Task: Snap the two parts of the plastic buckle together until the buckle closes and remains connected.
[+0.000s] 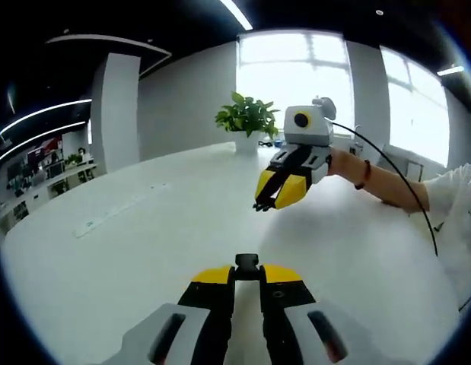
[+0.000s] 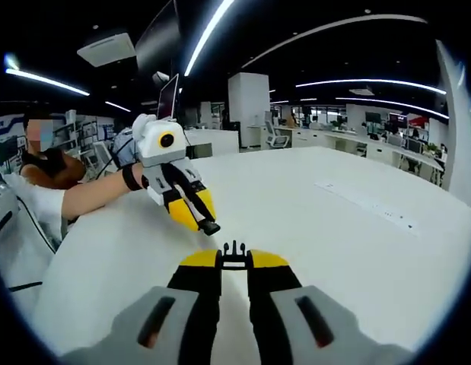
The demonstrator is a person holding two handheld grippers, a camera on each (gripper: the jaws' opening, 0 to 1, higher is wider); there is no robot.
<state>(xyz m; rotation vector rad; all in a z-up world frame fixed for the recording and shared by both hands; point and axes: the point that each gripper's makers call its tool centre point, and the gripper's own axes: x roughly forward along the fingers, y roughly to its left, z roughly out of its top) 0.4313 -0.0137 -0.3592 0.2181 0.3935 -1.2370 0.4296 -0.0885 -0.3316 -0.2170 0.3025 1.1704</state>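
My left gripper (image 1: 246, 274) rises from the bottom of the left gripper view, shut on the black socket half of the buckle (image 1: 246, 263), which sticks out past its yellow tips. My right gripper (image 2: 233, 261) is shut on the black pronged half (image 2: 233, 251), prongs pointing forward. The two grippers face each other above the white table (image 1: 144, 251), a short gap apart. In the left gripper view the right gripper (image 1: 265, 202) hangs ahead with the pronged half (image 1: 261, 206) at its tips. In the right gripper view the left gripper (image 2: 206, 222) carries the socket half (image 2: 211, 226).
A potted plant (image 1: 248, 115) stands at the table's far edge by the window. A person's forearm (image 1: 376, 181) and a black cable (image 1: 418, 201) reach in from the right. A flat strip (image 2: 364, 199) lies on the table. Desks and a monitor (image 2: 168, 95) stand behind.
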